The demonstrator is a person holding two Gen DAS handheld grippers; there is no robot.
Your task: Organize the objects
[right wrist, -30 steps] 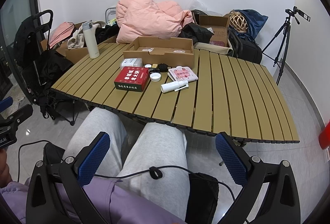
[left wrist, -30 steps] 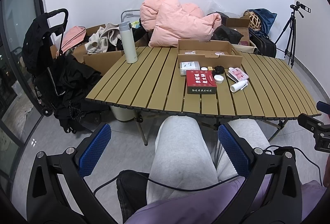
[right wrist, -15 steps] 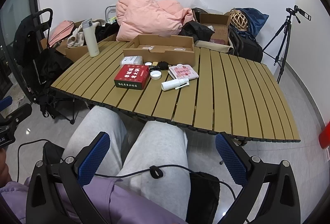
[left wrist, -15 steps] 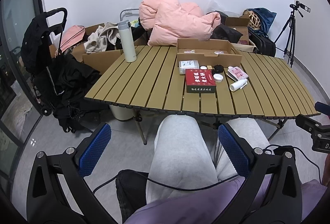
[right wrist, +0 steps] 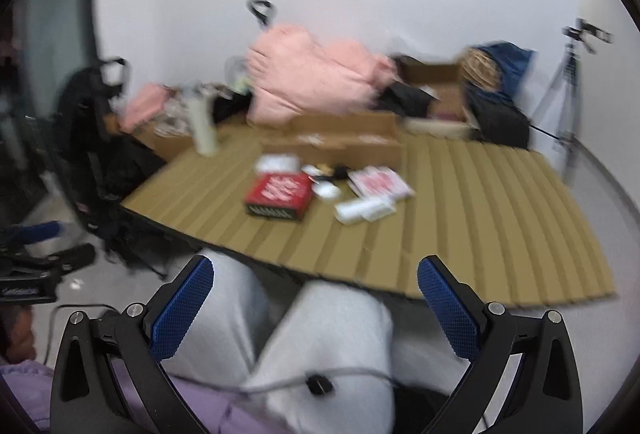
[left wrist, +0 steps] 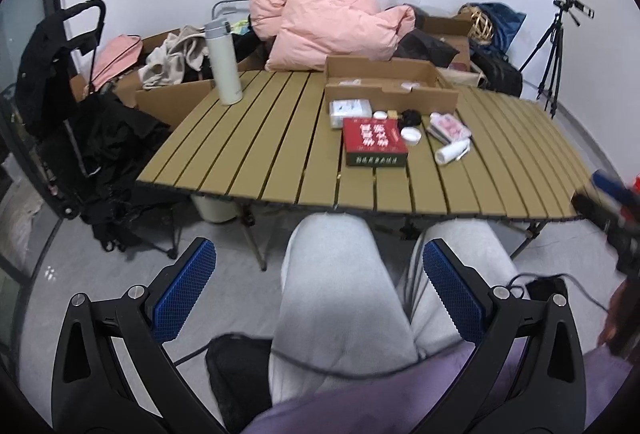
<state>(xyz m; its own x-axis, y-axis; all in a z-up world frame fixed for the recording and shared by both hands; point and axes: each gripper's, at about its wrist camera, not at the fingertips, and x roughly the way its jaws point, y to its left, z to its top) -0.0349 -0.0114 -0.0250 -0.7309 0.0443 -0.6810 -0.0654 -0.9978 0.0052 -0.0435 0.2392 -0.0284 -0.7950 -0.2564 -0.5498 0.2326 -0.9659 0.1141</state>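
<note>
— So, where do things stand at the slatted worktop (left wrist: 248, 146)?

— A seated person in grey trousers (left wrist: 340, 298) holds a hand-held gripper in each hand, both low over the lap and short of the worktop's near edge. The left hand-held gripper (left wrist: 320, 294) has its blue pads (left wrist: 184, 290) spread wide apart, nothing between them. The right hand-held gripper (right wrist: 316, 310) is likewise spread and empty; its view is blurred.

— And the things to be tidied?

— Clustered on the far middle of the worktop, just in front of an open cardboard box (left wrist: 390, 84). A red box (left wrist: 374, 142) lies flat nearest the person. Behind it to the left sits a clear white packet (left wrist: 350, 110). To its right, a small round white lid (left wrist: 411, 135), a black object (left wrist: 410, 117), a pink pack (left wrist: 450, 126) and a white bottle (left wrist: 452, 152) on its side. Two smaller items by the black object are too small to tell.

— Anything else on it?

— A pale flask (left wrist: 224, 66) stands upright at the far left corner, well apart from the cluster. Behind the worktop, a pink quilt (left wrist: 324, 26) is heaped up, and a tripod (left wrist: 552, 50) stands by the right wall.
</note>
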